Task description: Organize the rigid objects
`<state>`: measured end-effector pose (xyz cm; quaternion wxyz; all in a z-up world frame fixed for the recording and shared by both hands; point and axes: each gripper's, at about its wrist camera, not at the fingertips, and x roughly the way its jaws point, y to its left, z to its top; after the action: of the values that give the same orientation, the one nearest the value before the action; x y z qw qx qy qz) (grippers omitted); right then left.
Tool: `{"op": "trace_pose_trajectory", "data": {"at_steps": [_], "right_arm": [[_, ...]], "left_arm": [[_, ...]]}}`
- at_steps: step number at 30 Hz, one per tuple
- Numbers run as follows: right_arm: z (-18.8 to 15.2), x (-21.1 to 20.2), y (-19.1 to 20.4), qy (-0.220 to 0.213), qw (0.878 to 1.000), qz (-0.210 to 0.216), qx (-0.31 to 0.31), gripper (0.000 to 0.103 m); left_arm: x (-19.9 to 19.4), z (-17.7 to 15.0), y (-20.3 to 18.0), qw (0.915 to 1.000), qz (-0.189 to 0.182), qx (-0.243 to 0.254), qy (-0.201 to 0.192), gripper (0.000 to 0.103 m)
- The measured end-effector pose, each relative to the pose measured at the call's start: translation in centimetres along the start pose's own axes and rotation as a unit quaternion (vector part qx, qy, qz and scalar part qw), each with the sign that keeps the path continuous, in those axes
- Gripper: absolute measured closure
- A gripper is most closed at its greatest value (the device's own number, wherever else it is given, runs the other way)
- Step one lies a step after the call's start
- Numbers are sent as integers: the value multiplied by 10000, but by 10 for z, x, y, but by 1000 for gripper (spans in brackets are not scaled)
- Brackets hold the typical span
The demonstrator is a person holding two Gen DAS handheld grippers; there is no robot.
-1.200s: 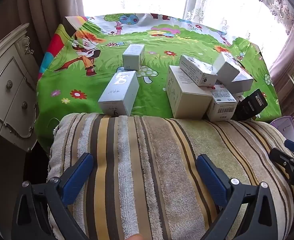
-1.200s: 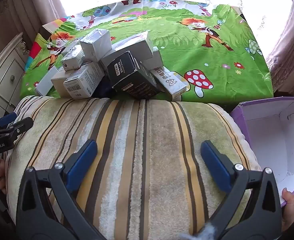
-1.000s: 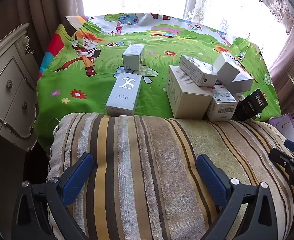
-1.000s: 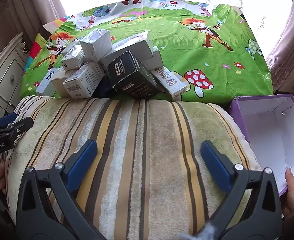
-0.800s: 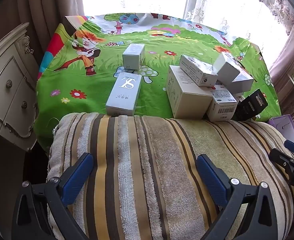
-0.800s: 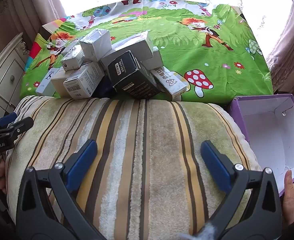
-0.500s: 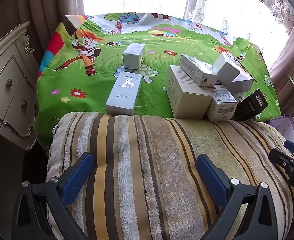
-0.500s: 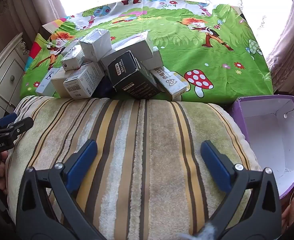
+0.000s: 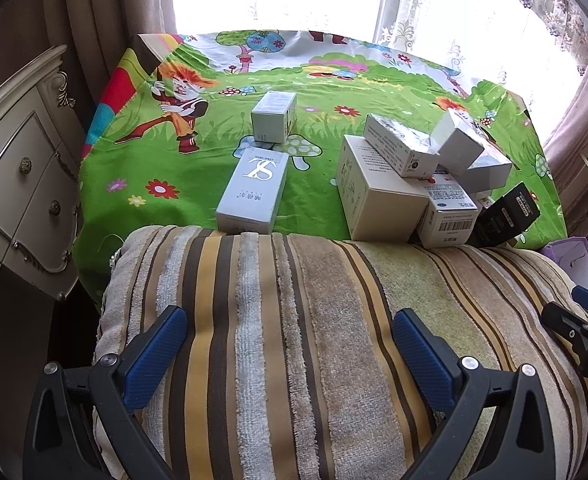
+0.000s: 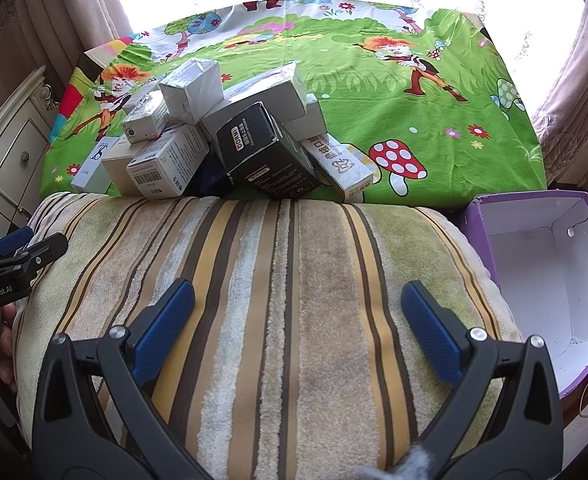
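Observation:
A heap of several small cartons lies on the green cartoon cloth (image 9: 174, 168): a big white box (image 9: 378, 196), a barcode box (image 9: 450, 216), a black box (image 10: 262, 152) and a long printed carton (image 10: 340, 168). Apart from the heap, a silver box marked SL (image 9: 252, 190) lies flat, with a small white box (image 9: 274, 116) behind it. My left gripper (image 9: 290, 352) is open over the striped towel cushion (image 9: 294, 320), holding nothing. My right gripper (image 10: 298, 320) is open over the same cushion (image 10: 278, 280), also holding nothing.
An open purple box with a white inside (image 10: 550, 276) stands at the cushion's right end. A cream dresser with drawers (image 9: 18, 176) stands to the left. Curtains and a bright window lie behind the cloth. A hand (image 10: 6, 344) shows under the left gripper's body.
The silver SL box tipped from upright to flat about a second ago. The purple box shifted and settled beside the cushion, and the hand at its edge withdrew. Both grippers stayed put.

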<state>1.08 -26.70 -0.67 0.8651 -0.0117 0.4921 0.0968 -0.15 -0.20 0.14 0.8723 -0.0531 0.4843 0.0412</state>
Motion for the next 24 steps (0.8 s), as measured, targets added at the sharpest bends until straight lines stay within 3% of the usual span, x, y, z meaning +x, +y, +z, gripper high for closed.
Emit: {"op": "trace_pose_trajectory", "data": {"at_steps": [24], "right_arm": [[2,2,-3,66,9999,120,44,0]], "left_arm": [[-1,1,1,10000,-54,-33,-22,0]]}}
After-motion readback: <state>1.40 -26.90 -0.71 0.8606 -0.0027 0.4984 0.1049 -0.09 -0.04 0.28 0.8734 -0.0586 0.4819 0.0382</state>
